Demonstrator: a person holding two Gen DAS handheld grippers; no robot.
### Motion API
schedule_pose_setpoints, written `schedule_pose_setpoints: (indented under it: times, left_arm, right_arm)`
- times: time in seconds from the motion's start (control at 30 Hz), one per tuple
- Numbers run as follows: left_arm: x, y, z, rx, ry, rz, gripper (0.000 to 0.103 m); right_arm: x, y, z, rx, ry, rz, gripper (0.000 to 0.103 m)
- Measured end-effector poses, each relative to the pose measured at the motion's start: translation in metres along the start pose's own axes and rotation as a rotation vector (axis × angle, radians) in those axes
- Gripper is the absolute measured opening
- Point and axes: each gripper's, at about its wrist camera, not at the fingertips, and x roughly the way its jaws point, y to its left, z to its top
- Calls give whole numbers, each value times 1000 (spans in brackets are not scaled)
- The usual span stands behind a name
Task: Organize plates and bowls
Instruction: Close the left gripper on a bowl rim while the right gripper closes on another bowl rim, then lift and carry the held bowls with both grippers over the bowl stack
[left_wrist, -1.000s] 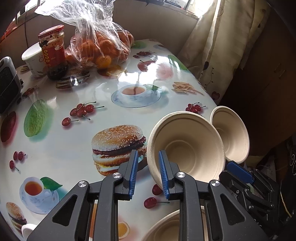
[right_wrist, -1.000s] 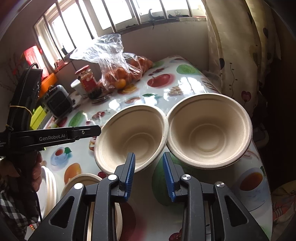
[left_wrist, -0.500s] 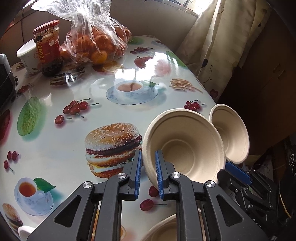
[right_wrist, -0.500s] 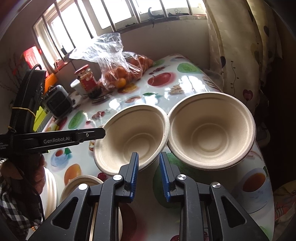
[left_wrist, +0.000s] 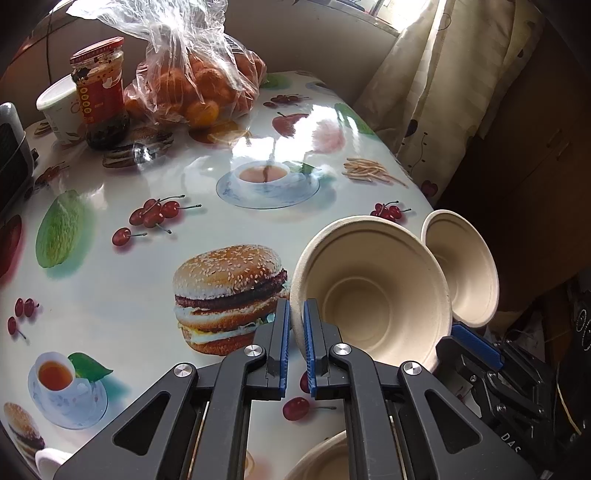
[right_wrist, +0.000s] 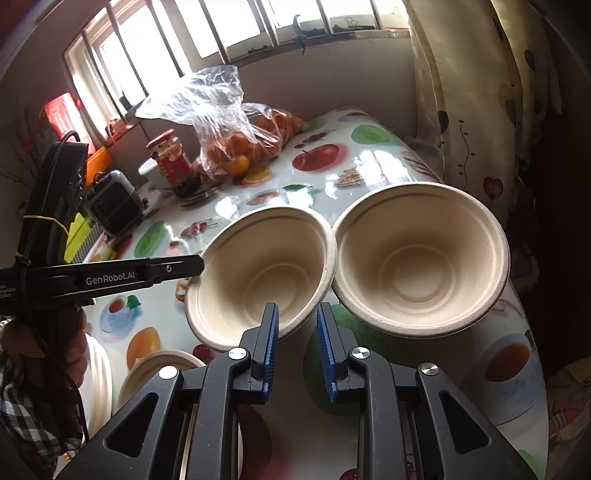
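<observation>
One bowl (left_wrist: 369, 306) rim pinched in left tongs (left_wrist: 294, 317); right tongs (right_wrist: 297, 314) narrow, seemingly empty.

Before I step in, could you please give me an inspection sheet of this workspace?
Surface: table, glossy food-print cover, window glare.
Job's things: two paper bowls side by side, held bowl and second bowl; plates at the near edge.
Clutter: bag of oranges, jar, white cup, small appliance.
Grippers: left gripper has just closed on the held bowl's rim; right gripper seemingly shut on the same bowl's opposite rim.
Cables: black cord along the left gripper.
Surroundings: barred window, curtain.
</observation>
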Motion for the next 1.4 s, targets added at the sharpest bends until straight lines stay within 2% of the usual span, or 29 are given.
schedule_pose_setpoints:
  times: [0.6, 1.4]
  left_arm:
    - [-17, 0, -5, -10, -29, -5, 8]
    - [-63, -3, -28, -3, -102, -35, 8]
  right_arm:
    - [-9, 6, 0, -5, -19, 9, 21]
    - [-48, 30, -10, -38, -69, 17, 21]
